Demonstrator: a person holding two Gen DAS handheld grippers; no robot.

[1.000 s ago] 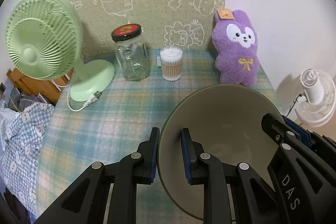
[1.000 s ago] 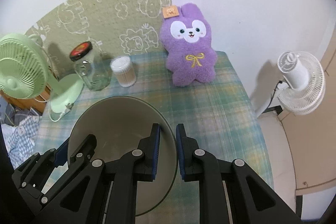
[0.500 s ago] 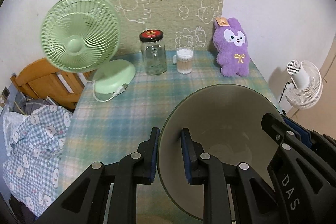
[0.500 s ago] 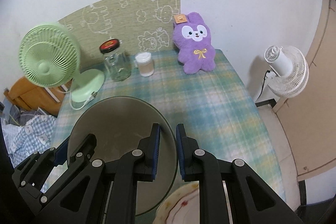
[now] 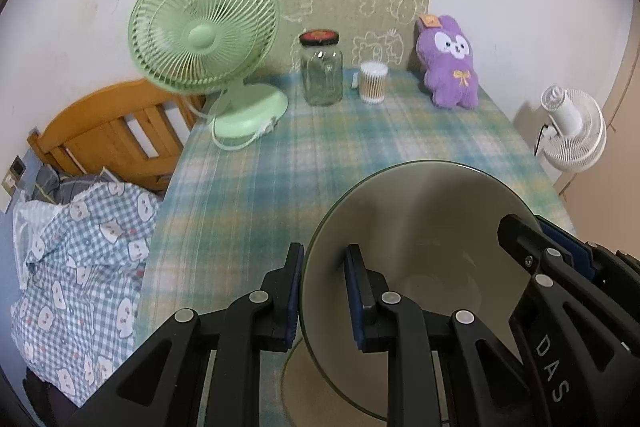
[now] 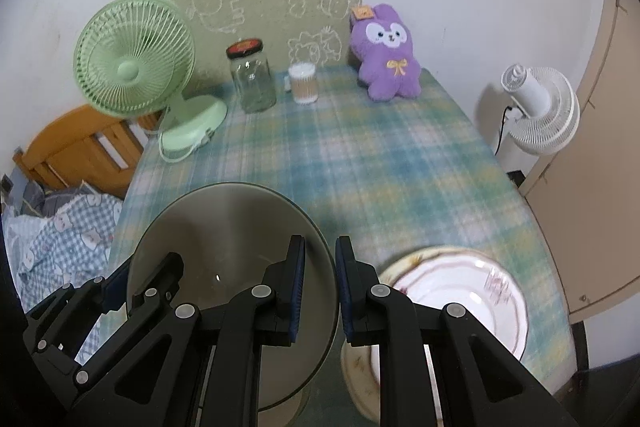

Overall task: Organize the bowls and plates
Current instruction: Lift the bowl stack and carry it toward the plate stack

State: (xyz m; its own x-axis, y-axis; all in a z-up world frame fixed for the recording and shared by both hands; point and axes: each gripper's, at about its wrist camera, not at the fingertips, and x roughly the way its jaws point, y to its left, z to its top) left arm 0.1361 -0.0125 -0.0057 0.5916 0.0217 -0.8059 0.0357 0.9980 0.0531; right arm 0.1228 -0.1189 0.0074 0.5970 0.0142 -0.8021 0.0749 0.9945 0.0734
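Both grippers clamp 1 beige bowl (image 5: 424, 235) by opposite sides of its rim and hold it above the plaid table (image 5: 320, 155). The left gripper (image 5: 322, 291) has 1 finger outside the bowl wall and 1 inside, pads pressed on the left rim. The right gripper (image 6: 320, 285) grips the right rim the same way, with its left finger inside the bowl and its right finger outside. In the right wrist view the bowl (image 6: 224, 247) is tilted, its opening facing the camera, and the left gripper's black frame shows at its far left edge. A floral plate (image 6: 460, 291) with a scalloped pink border lies on the table just right of the bowl, partly hidden behind the right gripper's outer finger. Under the bowl, a curved rim of another dish (image 5: 296, 383) shows on the cloth; its type cannot be told. At the far end of the table stand a green fan (image 5: 208, 39), a glass jar (image 5: 322, 71) with a dark lid, a swab tub (image 5: 373, 81) and a purple plush (image 5: 448, 63), in that order from left to right, well apart from the bowl. A white fan (image 6: 536, 107) stands off the table to the right. A wooden headboard (image 5: 108, 131) and checked bedding (image 5: 76, 259) lie left of the table.
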